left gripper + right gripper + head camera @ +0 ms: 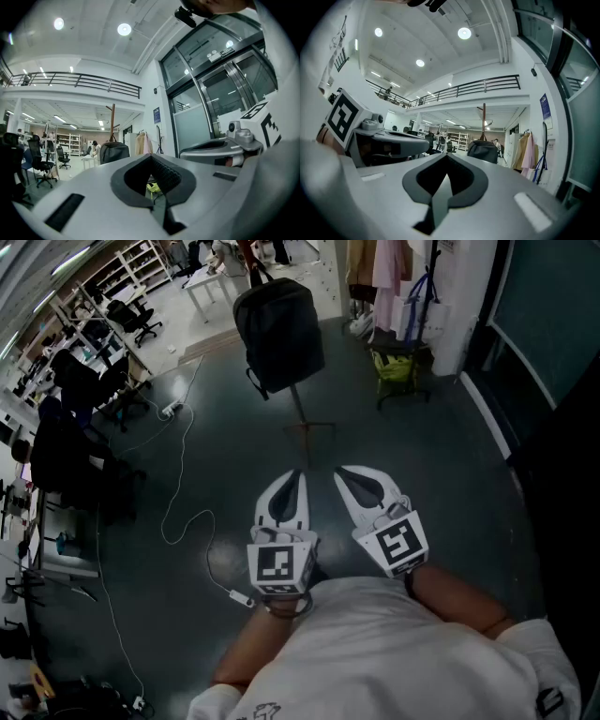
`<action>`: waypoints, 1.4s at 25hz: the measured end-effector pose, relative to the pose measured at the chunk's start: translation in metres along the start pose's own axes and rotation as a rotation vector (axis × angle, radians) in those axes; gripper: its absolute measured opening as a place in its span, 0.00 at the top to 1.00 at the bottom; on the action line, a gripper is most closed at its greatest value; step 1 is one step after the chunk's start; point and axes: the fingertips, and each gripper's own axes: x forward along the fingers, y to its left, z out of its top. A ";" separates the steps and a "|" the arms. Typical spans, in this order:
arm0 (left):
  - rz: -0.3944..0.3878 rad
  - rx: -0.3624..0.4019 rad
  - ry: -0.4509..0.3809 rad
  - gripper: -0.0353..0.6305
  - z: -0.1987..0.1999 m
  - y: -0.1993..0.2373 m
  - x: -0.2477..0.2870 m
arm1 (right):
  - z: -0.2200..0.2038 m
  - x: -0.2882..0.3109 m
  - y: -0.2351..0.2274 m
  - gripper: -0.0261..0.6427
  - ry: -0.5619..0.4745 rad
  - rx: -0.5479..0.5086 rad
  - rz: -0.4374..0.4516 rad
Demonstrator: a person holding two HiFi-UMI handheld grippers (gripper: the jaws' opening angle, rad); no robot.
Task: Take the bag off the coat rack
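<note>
A dark backpack hangs on a wooden coat rack standing on the dark floor, ahead of me. My left gripper and right gripper are held side by side near my body, well short of the rack, both shut and empty. In the left gripper view the backpack shows small and far off under the rack's pole, beyond my left gripper. In the right gripper view the backpack hangs beyond my right gripper, under the pole.
A yellow-green bag on a small stand sits right of the rack, with hanging clothes behind it. Office chairs and a white cable lie to the left. A glass wall runs along the right side.
</note>
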 end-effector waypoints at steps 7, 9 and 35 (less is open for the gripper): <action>-0.008 -0.052 0.015 0.95 -0.007 0.004 0.003 | -0.005 0.005 -0.002 0.97 0.003 0.053 0.010; 0.000 -0.068 0.021 0.95 -0.009 0.011 0.003 | -0.004 0.008 -0.002 0.97 -0.008 0.070 0.014; -0.203 -0.274 -0.058 0.95 0.015 0.250 0.134 | 0.031 0.287 -0.026 0.97 -0.026 0.130 0.005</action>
